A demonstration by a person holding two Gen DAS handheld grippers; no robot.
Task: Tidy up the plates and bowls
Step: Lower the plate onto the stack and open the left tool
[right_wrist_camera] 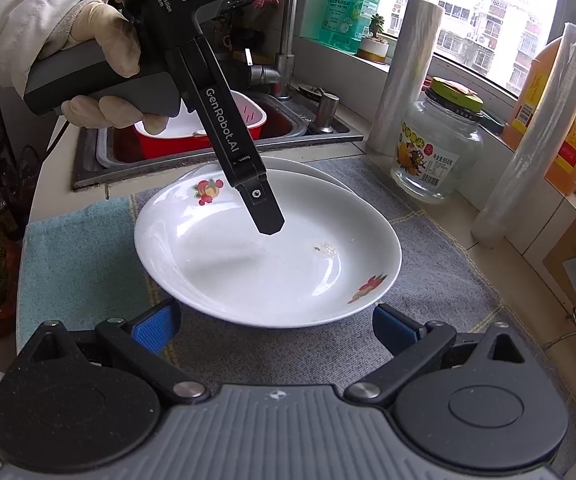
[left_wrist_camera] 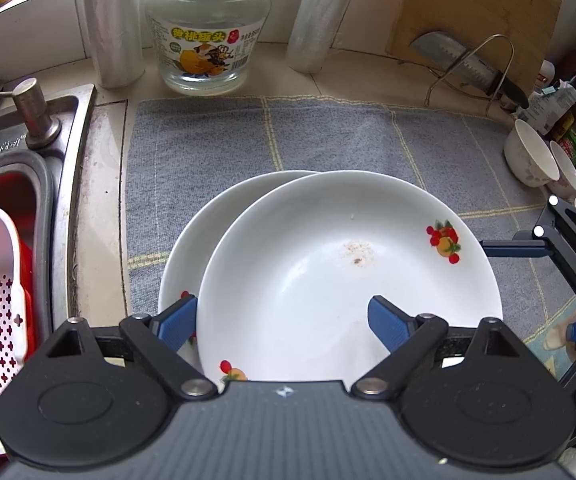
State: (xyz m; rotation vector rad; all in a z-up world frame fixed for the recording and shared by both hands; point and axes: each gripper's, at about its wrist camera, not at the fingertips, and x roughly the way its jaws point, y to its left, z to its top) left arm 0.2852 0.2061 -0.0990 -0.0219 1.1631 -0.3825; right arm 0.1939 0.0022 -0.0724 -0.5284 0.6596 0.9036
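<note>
Left gripper (left_wrist_camera: 283,324), jaws spread, straddles the near rim of the top plate (left_wrist_camera: 328,264) overlapping a second plate (left_wrist_camera: 191,248), while the right gripper (right_wrist_camera: 275,328) hangs open beside it.

Between the left fingers (left_wrist_camera: 392,322) the upper plate (left_wrist_camera: 348,272) is stacked on a lower plate (left_wrist_camera: 191,240), which juts out leftward. Both are laid on the cloth (left_wrist_camera: 328,140) on the desk (left_wrist_camera: 103,184). Beyond the fingers a jar (left_wrist_camera: 207,40) is set; two bowls (left_wrist_camera: 532,156) are tipped at right, the sink (left_wrist_camera: 15,184) at left.
</note>
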